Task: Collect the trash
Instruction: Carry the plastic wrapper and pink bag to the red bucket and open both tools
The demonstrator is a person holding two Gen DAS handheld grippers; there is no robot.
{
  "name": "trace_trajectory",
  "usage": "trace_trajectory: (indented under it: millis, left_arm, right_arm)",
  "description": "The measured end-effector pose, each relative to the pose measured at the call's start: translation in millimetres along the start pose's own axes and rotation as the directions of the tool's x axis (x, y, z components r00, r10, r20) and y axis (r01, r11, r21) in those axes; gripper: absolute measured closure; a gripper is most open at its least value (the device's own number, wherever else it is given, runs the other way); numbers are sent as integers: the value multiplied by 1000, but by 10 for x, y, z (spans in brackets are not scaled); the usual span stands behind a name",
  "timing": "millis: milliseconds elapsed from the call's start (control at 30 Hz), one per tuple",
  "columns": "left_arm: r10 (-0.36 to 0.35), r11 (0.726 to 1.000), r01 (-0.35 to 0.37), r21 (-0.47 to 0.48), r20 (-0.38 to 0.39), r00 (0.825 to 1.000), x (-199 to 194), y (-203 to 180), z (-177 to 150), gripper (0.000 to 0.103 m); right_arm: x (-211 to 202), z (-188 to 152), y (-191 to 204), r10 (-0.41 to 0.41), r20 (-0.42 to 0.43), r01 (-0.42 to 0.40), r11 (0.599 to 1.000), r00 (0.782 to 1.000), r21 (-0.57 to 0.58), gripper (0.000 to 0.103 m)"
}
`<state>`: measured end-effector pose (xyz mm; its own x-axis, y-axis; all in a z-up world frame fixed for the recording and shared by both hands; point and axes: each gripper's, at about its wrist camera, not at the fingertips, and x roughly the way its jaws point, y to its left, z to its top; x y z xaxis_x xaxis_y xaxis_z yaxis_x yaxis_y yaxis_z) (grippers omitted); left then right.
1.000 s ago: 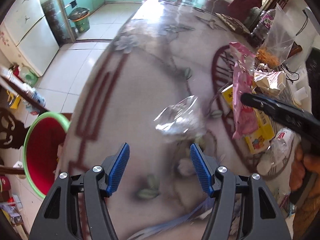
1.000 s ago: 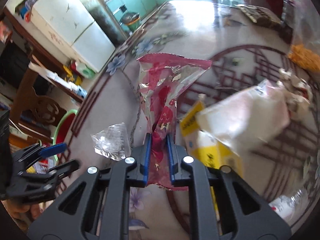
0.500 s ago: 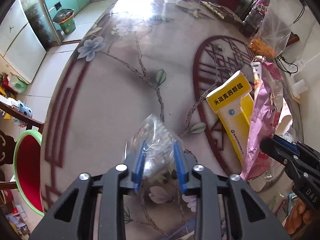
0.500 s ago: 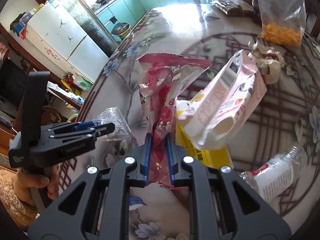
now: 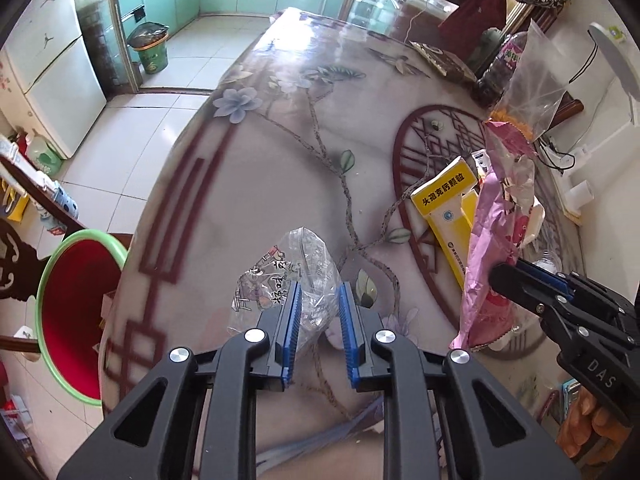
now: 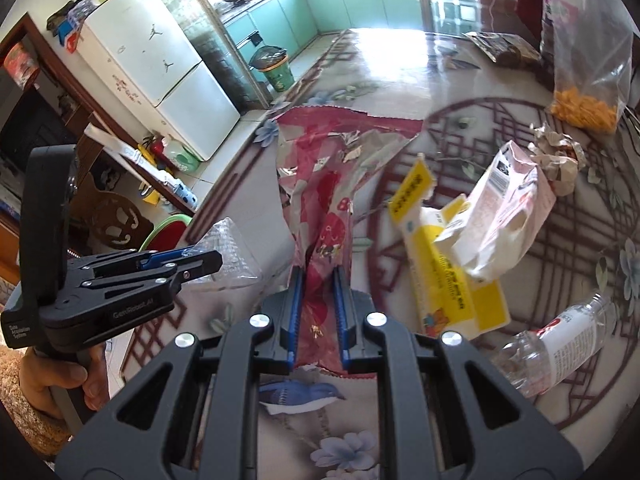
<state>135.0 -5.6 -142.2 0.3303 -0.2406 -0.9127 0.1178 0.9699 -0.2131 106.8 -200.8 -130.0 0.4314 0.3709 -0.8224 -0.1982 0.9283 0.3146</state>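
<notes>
My left gripper [image 5: 318, 300] is shut on a crumpled clear plastic wrapper [image 5: 296, 268] and holds it above the round table [image 5: 260, 184]. It also shows in the right wrist view [image 6: 212, 260] with the clear wrapper [image 6: 236, 252]. My right gripper [image 6: 318, 284] is shut on a pink foil snack bag [image 6: 332, 184], held upright; the bag also shows in the left wrist view [image 5: 496, 240]. A green basin with a red inside [image 5: 76, 312] stands below the table's left edge.
On the table lie a yellow box [image 6: 448, 280], a white and pink carton [image 6: 504, 216], an empty plastic bottle [image 6: 560, 340], crumpled paper [image 6: 556, 156] and a clear bag of orange snacks [image 6: 584, 80]. A fridge [image 6: 160, 72] and a green bin [image 6: 276, 68] stand on the floor beyond.
My left gripper closed on the clear wrapper and lifted it off the table. My right gripper kept its hold on the pink bag and drew back a little.
</notes>
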Motion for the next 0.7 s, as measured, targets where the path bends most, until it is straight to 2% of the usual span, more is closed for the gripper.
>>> trace_trajectory:
  millis: [267, 700]
  left_arm:
    - [34, 999, -33, -28, 44, 998, -241, 265, -219, 86]
    - [27, 999, -23, -47, 87, 996, -525, 551, -462, 86]
  right_arm:
    - [-98, -44, 316, 2, 15, -1, 998, 1000, -61, 88]
    - [-155, -150, 783, 22, 26, -19, 993, 999, -118, 88]
